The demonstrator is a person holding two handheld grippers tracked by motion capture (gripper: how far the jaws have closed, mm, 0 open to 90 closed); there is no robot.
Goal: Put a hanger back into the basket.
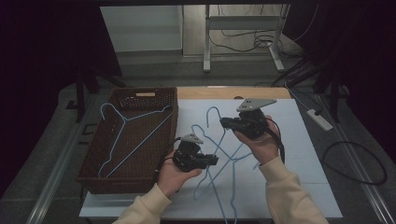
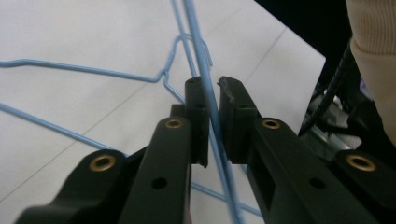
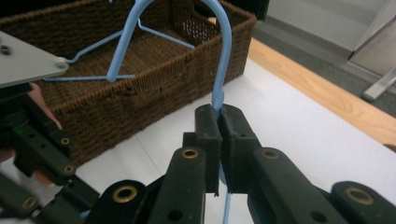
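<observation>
The right gripper point(image 3: 219, 116) pinches a blue hanger point(image 3: 223, 56) by its hook, right of the basket point(image 1: 135, 154). The left gripper point(image 2: 212, 93) is nearly closed around its wire point(image 2: 211, 100), maybe just touching it

The high view looks forward and down over the whole white table point(image 1: 299, 154), while each gripper view sits close behind its own black jaws, both sharing that tabletop and the blue hangers point(image 2: 205, 98) on it.
</observation>
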